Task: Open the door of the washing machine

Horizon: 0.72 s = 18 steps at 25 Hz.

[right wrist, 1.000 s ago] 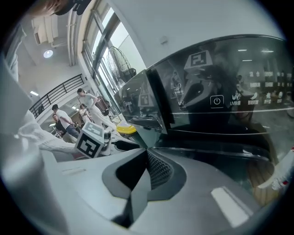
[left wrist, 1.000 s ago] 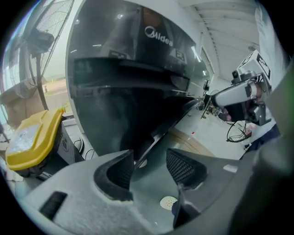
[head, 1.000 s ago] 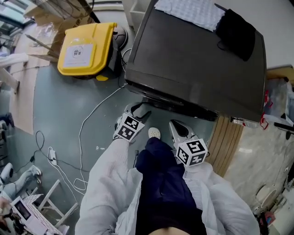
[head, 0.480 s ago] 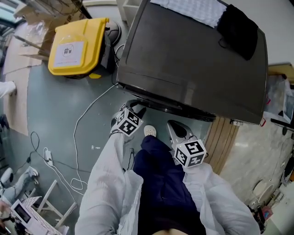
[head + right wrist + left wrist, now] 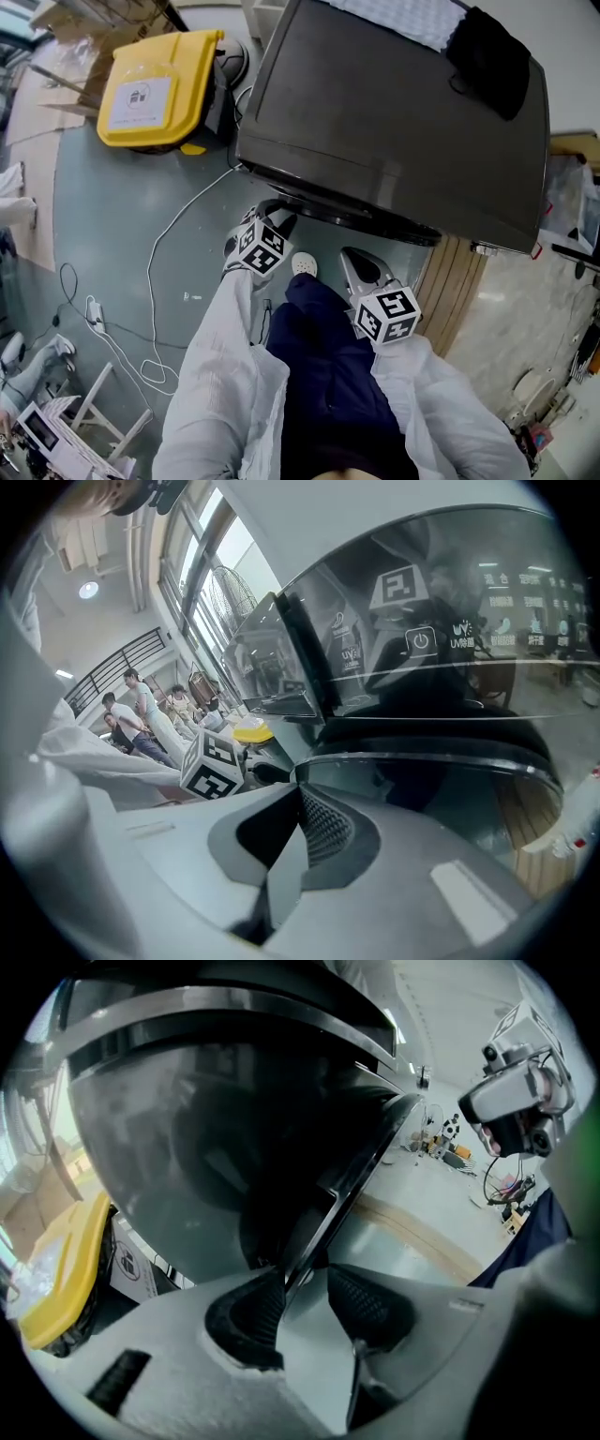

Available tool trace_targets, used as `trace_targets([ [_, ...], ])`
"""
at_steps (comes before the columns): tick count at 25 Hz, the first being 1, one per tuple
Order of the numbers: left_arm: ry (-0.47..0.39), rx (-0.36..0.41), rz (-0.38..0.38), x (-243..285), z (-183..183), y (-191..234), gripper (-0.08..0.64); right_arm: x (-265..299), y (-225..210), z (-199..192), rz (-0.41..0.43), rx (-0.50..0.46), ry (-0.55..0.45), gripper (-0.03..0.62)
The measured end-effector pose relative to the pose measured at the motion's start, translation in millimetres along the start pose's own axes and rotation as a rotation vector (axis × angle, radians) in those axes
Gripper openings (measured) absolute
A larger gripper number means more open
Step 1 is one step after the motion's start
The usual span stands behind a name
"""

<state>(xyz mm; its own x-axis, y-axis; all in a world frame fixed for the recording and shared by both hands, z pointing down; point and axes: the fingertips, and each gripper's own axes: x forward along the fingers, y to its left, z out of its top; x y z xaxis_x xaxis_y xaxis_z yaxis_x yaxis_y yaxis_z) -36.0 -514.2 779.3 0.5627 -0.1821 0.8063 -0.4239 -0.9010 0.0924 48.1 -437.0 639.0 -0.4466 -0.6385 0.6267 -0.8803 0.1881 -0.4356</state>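
Left gripper [image 5: 274, 225] dropped to the door [image 5: 216, 1138], at frame centre under the washing machine [image 5: 394, 122]. Jaws closing, rim between pads, not yet pinched. Right gripper [image 5: 364, 270] closed, empty. Clamp rim fully before pulling.

What the washing machine keeps from us

In the head view the washing machine [image 5: 394, 122] hides its own front under its top, so there we lose the door [image 5: 178, 1138] and the jaws of the left gripper [image 5: 302, 1286], which have just been closing with the door's edge between them. The white cloth [image 5: 403, 14] on the machine is cut off by the picture's upper edge. In the right gripper view the panel print [image 5: 525, 602] is too small for us to read.
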Motion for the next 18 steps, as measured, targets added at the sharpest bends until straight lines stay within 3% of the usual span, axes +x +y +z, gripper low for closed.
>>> trace_targets([
  [13,-0.039,-0.077,0.028,-15,-20,-26,0.13,-19,9,-19,-0.023,0.0,-0.017,0.008],
  [18,-0.05,-0.157,0.006,-28,-41,-55,0.129,-37,21,-39,-0.037,0.002,-0.03,0.008],
])
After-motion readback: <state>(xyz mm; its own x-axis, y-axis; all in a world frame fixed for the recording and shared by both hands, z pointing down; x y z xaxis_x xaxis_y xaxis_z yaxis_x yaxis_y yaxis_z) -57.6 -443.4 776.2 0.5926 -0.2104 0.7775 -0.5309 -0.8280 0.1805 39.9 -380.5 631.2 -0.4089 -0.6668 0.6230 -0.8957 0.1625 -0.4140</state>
